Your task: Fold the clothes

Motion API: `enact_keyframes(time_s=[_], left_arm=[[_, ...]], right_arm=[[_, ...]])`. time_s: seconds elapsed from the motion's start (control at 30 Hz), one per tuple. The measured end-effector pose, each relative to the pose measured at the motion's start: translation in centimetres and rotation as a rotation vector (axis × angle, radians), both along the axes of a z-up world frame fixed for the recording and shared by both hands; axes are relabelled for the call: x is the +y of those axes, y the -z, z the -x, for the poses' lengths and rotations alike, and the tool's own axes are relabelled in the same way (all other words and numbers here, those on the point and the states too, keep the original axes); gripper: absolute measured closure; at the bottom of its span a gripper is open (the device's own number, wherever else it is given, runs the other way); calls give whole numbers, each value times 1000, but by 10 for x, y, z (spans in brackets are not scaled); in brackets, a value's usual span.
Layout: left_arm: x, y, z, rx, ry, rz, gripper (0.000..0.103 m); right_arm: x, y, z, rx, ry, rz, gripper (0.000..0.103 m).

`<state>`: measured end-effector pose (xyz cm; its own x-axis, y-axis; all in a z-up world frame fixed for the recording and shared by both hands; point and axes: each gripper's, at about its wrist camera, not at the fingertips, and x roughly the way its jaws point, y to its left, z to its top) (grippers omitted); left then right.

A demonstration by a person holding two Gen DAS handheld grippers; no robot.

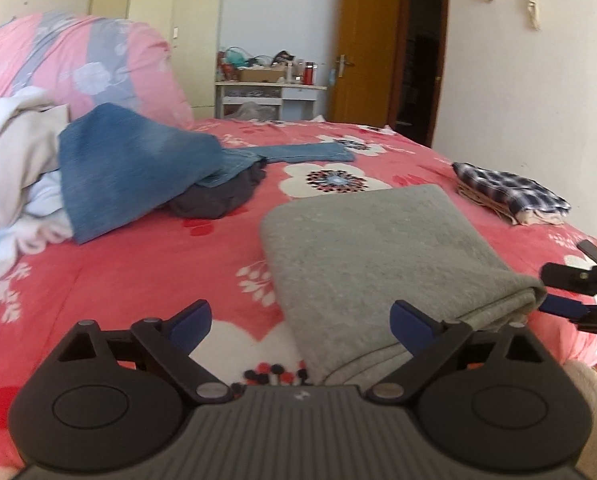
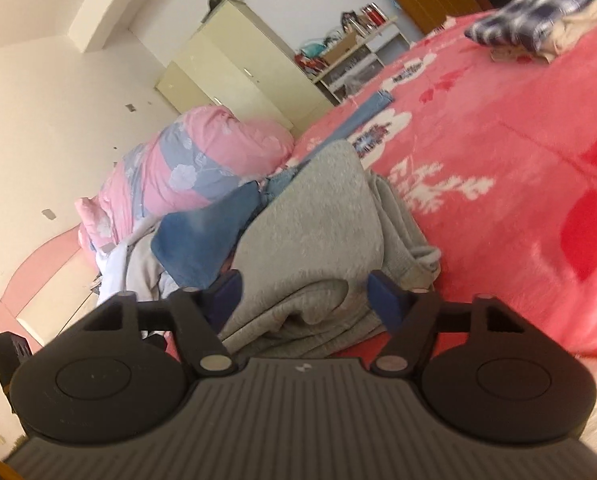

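No readable text, label or number anywhere — both views, nothing legible.

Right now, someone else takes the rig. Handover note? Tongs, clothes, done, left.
Left tongs: open, empty, over the near corner of the folded grey garment.
Right tongs: straddling that garment's layered edge; can't tell if the pads are pressing.
Clothes: the grey garment lies flat on the bed. The plaid stack is at far right. Jeans, a dark garment and white clothes are heaped at left.
Done: the grey garment and plaid stack look folded.
Left: probably put the grey garment with the stack, then fold the heap, jeans first.
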<state>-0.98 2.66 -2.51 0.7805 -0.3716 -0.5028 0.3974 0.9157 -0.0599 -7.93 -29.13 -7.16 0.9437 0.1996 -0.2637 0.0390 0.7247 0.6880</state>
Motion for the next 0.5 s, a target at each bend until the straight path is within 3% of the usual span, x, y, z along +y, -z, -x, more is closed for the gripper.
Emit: enact_keyframes(time_s=[0.13,0.23,0.43,0.5], left_arm=[[-10,5,0,-7,60,-1,14],[-19,12,-2,-1,91,-10,25],[-33,24,-2,14,146,-21,27],[-36,27,-1,12,156,-26,27]], right_arm=[[-1,2,-4,27,10,-35,48],[-4,1,-7,51,19,-59,63],[-6,8,-17,125,12,-113,64],[1,3,-20,109,2,-69,67]])
